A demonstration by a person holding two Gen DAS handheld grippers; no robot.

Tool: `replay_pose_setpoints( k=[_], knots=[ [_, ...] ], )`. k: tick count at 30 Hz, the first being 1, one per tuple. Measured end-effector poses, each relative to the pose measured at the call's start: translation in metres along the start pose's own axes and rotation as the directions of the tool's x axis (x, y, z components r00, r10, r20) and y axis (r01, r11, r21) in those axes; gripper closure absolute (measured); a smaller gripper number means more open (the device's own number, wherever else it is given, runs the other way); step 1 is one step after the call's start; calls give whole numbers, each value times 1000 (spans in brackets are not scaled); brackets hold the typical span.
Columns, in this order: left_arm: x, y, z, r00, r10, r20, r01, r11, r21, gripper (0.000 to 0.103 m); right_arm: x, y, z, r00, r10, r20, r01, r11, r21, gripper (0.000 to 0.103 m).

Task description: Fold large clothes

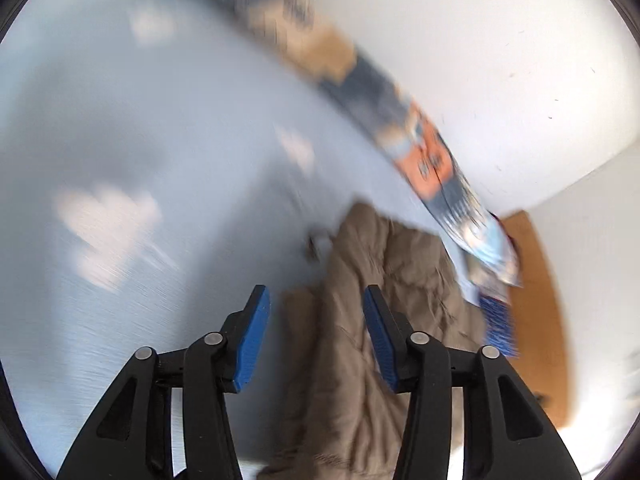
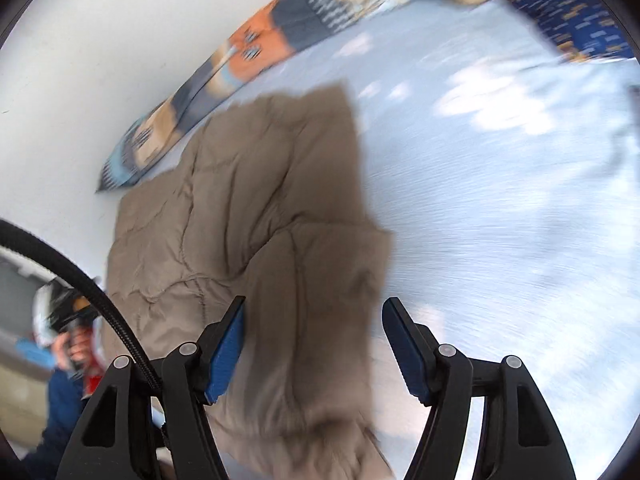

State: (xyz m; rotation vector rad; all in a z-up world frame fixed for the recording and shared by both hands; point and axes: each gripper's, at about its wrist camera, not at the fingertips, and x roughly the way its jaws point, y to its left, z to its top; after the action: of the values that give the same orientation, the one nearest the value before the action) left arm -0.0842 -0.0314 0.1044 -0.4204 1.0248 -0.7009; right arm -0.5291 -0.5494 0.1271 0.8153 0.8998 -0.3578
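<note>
A tan quilted jacket (image 2: 248, 216) lies partly folded on a pale blue bed sheet (image 2: 500, 220) with white cloud shapes. In the left wrist view the jacket (image 1: 376, 304) lies below and ahead of my left gripper (image 1: 316, 300), which is open and empty above it. My right gripper (image 2: 312, 312) is open and empty, hovering over the jacket's near folded part. Both views are motion-blurred.
A patchwork-patterned cushion (image 2: 224, 68) runs along the white wall (image 2: 100, 60) behind the bed; it also shows in the left wrist view (image 1: 424, 148). A wooden board (image 1: 540, 312) sits at the bed's end. A person's hand (image 2: 72, 344) holds the other gripper at left.
</note>
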Motion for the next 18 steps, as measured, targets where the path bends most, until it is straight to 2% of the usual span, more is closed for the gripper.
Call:
replay_pose_setpoints(
  k=[2, 3, 4, 7, 9, 11, 12, 14, 16, 18],
  knots=[
    [-26, -22, -20, 993, 64, 96, -74, 993, 96, 40, -31, 6, -11, 990, -100, 101, 98, 995, 28, 29],
    [-35, -33, -32, 989, 74, 128, -92, 987, 134, 34, -43, 13, -17, 981, -135, 142, 133, 991, 27, 29],
    [-45, -51, -53, 982, 89, 168, -120, 975, 186, 30, -54, 25, -25, 968, -156, 196, 157, 988, 12, 29],
    [-60, -86, -105, 969, 100, 227, -161, 950, 269, 28, -73, 74, -55, 927, -176, 331, 201, 979, -43, 28],
    [-65, -116, -151, 961, 108, 255, -197, 915, 352, 22, -71, 108, -77, 905, -175, 389, 217, 974, -66, 25],
    [-66, -143, -187, 957, 126, 260, -229, 879, 418, 22, -62, 143, -109, 880, -192, 434, 254, 963, -89, 23],
    [-64, -155, -202, 956, 132, 261, -242, 856, 456, 22, -56, 157, -121, 873, -196, 446, 268, 958, -103, 19],
    [-63, -172, -230, 948, 158, 275, -284, 810, 513, 21, -39, 186, -146, 881, -194, 431, 278, 950, -142, 19],
    [-60, -180, -251, 938, 193, 289, -326, 778, 538, 20, -27, 206, -170, 892, -180, 414, 277, 942, -188, 19],
    [-59, -183, -262, 937, 209, 280, -333, 775, 537, 20, -16, 221, -188, 902, -187, 389, 288, 932, -221, 19]
  ],
)
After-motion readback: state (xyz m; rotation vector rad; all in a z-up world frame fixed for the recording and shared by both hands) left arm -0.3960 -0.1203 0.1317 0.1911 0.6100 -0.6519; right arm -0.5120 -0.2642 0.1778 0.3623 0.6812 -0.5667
